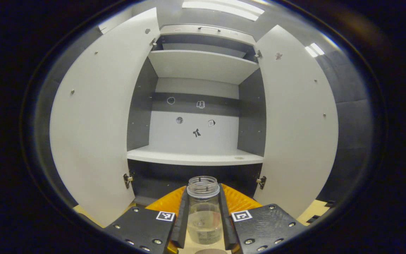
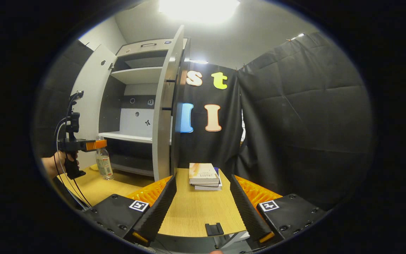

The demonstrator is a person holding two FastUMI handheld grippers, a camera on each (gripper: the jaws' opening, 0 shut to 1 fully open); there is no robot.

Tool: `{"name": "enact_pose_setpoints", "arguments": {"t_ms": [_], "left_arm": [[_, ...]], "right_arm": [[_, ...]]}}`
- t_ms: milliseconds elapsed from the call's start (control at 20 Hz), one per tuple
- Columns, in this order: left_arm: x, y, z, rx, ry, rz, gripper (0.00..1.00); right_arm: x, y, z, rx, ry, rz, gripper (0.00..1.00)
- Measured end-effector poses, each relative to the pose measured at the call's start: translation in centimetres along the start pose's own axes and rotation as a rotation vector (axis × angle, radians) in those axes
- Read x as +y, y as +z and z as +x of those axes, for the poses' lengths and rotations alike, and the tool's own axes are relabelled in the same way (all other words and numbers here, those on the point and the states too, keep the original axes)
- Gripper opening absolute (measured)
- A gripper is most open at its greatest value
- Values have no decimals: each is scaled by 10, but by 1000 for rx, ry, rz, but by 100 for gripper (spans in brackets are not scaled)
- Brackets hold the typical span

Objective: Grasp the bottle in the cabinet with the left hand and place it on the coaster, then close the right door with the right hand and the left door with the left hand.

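A clear plastic bottle (image 1: 203, 211) with a little liquid in it stands upright between my left gripper's (image 1: 203, 225) fingers, which are shut on its sides. It is in front of the open cabinet (image 1: 196, 158). A dark round edge (image 1: 210, 251), perhaps the coaster, peeks out under the bottle. In the right gripper view the bottle (image 2: 103, 163) is low over the wooden table (image 2: 192, 208), held by the left gripper (image 2: 83, 144) and a hand. Whether it touches the table I cannot tell. The left door (image 1: 93, 116) and right door (image 1: 298, 120) stand wide open. My right gripper (image 2: 204, 208) is open over the table.
The cabinet's middle shelf (image 1: 194, 157) and upper shelf (image 1: 203, 65) are bare. A stack of books (image 2: 204, 175) lies on the table right of the right door (image 2: 164, 116). A small black clip (image 2: 214, 229) sits at the table's near edge. Black cloth walls the right side.
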State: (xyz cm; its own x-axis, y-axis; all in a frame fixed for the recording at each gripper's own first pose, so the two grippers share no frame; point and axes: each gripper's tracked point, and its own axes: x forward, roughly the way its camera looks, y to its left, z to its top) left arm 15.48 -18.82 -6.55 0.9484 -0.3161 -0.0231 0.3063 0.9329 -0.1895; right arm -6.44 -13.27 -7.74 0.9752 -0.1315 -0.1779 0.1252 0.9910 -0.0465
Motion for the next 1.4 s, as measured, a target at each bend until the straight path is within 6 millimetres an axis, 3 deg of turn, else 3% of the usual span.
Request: {"name": "enact_pose_setpoints", "arguments": {"t_ms": [450,850,1150,1400], "left_arm": [[-6,-68,-9,44,-10,12,43],[-17,-128,-18,97,-16,6,43],[-24,-152,-27,108,-8,37,43],[-26,-149,-33,85,22,41,43]], "right_arm": [[13,-11,3,40,21,-35,98],[12,-11,1,53,7,-60,98],[16,-19,0,85,14,-42,98],[12,-21,3,87,10,-18,96]]}}
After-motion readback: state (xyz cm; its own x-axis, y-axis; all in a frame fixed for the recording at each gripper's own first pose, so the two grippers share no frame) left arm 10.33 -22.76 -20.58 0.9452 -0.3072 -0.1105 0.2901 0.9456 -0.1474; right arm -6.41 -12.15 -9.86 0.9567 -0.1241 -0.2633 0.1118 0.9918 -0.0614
